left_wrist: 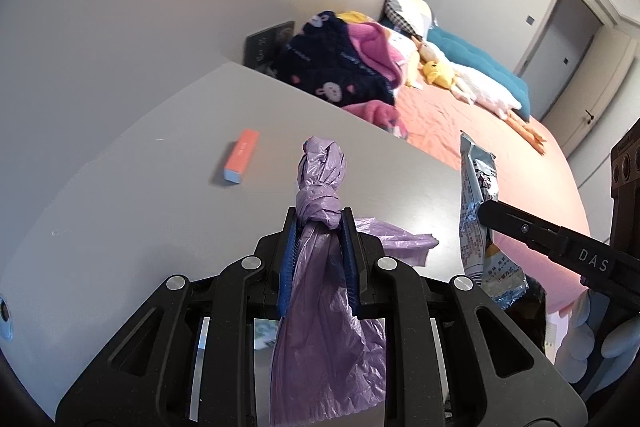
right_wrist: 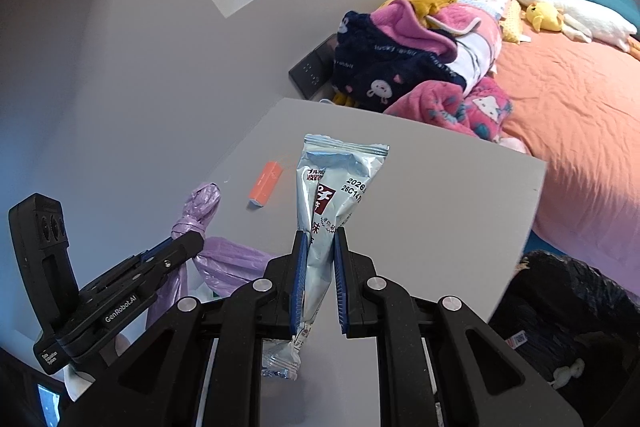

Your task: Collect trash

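Nearest the left camera, at the bottom centre of the frame, the left tongs [left_wrist: 319, 227] are closed narrowly on the neck of a purple bag [left_wrist: 320, 307], just below its knot; the knotted top stands up above the fingertips and the rest hangs down over the black frame. In the right camera the right tongs [right_wrist: 320, 235] are pinched on a silvery blue snack wrapper [right_wrist: 332, 187], which rises upright above the blue pads [right_wrist: 298, 279] while its crumpled lower end trails down between them. The same wrapper [left_wrist: 476, 203] shows at the right of the left view, held in the other tongs, and the purple bag [right_wrist: 224, 259] shows at the lower left of the right view. Both are held over a grey table [left_wrist: 160, 187]. On the table, left of centre, lies a small orange box [left_wrist: 241, 156] with a pale end, apart from both tongs. Beyond the table's far edge, in the upper right, a bed with an orange sheet [right_wrist: 580, 115] carries a heap of dark blue and pink blankets [right_wrist: 400, 67], a yellow plush chick [right_wrist: 542, 15] and a white plush goose [right_wrist: 580, 15]. A black bag [right_wrist: 568, 307] sits at the lower right, beside the table's corner.
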`<state>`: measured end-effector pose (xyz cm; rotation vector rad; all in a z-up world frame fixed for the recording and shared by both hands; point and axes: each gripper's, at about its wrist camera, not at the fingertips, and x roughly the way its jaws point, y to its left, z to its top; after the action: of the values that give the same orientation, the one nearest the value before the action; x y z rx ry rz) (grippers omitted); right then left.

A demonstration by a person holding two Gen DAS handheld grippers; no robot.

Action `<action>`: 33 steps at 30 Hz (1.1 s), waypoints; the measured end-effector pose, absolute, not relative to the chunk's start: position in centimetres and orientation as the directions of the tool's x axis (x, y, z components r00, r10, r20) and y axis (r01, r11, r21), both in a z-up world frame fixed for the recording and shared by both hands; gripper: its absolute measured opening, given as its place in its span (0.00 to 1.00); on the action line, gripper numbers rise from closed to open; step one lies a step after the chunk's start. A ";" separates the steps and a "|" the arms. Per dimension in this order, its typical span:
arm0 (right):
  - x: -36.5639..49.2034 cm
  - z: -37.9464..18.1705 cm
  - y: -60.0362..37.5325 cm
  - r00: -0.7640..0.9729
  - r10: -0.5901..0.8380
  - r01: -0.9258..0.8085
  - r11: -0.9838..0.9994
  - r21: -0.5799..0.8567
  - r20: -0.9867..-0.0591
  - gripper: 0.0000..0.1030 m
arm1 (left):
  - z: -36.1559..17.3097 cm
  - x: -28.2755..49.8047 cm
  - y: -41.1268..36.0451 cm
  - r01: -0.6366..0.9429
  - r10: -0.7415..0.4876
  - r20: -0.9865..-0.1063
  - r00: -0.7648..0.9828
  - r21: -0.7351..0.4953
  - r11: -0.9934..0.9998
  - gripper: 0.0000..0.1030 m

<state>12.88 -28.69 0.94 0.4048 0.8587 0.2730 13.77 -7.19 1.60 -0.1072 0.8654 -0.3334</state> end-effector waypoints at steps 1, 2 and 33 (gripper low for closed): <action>12.6 1.1 -29.0 0.628 0.390 -0.070 0.890 0.450 -0.673 0.14 | 1.7 13.6 -7.5 0.249 -0.333 -0.728 0.599 -0.226 0.942 0.20; 12.3 1.2 -29.2 0.631 0.388 -0.070 0.891 0.449 -0.672 0.14 | 1.8 13.4 -7.9 0.257 -0.336 -0.728 0.597 -0.224 0.940 0.20; 2.1 3.1 -38.0 0.712 0.295 0.035 0.891 0.452 -0.637 0.14 | 3.2 8.4 -17.5 0.457 -0.447 -0.716 0.537 -0.199 0.867 0.20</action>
<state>2.12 -38.02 3.14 0.4592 0.7712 0.1497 8.41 -17.53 3.24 0.0125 0.8483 -0.5379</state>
